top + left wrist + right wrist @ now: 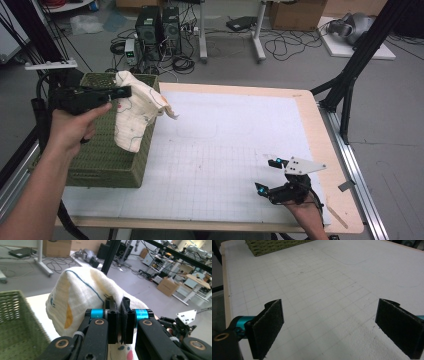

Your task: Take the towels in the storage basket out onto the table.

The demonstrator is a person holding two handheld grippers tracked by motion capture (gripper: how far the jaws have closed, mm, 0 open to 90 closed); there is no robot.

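A cream cloth (134,107) with blue lines and coloured spots hangs over the right rim of a green woven basket (107,155) at the table's left. My left gripper (125,92) is held above the basket and is shut on the cloth's top edge. In the left gripper view the cloth (82,295) bulges up behind the closed jaws of my left gripper (119,312), and the basket (17,322) lies at the left. My right gripper (266,176) rests low over the white mat near the front right, its black pads (268,325) wide apart with nothing between them.
A white gridded mat (225,150) covers the wooden table (330,165). The basket's corner (274,245) lies at the far end of the mat in the right gripper view. Computer towers (157,30), cables and a black frame leg (350,75) stand on the floor beyond.
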